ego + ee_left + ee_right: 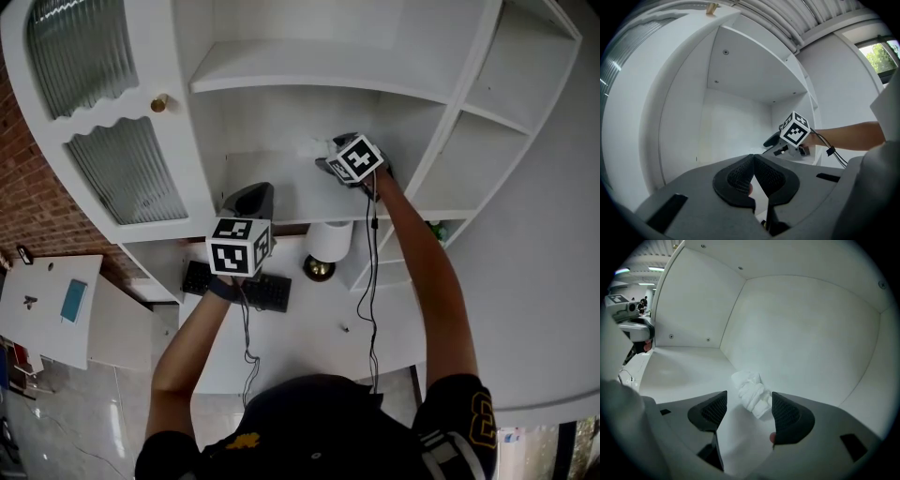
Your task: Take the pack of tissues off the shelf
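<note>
Pack of tissues (751, 393): a small, crumpled white bundle lying on the floor of the middle shelf (684, 371) of a white wall unit, towards the back wall of the open compartment. Right gripper (749, 401): reached into that compartment and tilted downward, its jaws spread wide. The pack lies just ahead of the two pads and between their lines, nearer the right-hand pad (787, 411); neither pad presses on it. Left gripper (753, 161): held level in front of the same shelf, to the left of the right gripper and well apart from the pack. Its pads are pressed together at the tips, with nothing between them. Left of the compartment: a cabinet door (94, 84) with ribbed glass panels and a brass knob (159, 103). Below the shelf: a white desk (309, 337) bearing a dark keyboard (262, 289) and a white object on a brass-coloured base (328, 246). Cables run from both grippers down along the person's forearms.
</note>
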Demonstrator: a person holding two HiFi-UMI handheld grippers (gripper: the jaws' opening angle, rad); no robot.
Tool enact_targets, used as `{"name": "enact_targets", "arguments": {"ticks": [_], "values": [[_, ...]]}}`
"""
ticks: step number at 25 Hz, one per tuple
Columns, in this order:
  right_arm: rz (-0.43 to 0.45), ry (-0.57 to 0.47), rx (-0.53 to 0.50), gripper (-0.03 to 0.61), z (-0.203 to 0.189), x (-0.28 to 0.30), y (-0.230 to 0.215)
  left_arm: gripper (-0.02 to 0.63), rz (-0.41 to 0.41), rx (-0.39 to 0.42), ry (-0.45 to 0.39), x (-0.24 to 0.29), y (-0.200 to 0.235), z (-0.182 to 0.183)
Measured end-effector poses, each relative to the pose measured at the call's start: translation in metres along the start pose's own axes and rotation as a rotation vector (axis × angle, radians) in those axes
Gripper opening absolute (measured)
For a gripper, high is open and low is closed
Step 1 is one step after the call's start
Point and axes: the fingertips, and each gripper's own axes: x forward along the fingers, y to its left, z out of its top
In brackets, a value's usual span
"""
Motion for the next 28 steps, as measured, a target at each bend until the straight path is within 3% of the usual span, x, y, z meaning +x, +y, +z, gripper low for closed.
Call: {"name": "enact_targets", "arguments": {"ticks": [13,22,28], "values": [[-0.016,0.019,-0.017,0.275,-0.005,0.032,-0.009,0.017,0.003,-0.009,0.001,0.016,0.008,-0.003],[0.001,0.021,-0.015,0.272,-0.007,0.034,-0.007,0.017,-0.026,0.05,0.017,0.021,0.002,-0.007],[-0.008,0.029,-0.046,0.235,-0.007,0.034,-0.004,0.017,-0.029,0.074,0.021,0.022,0.0,-0.008]]}}
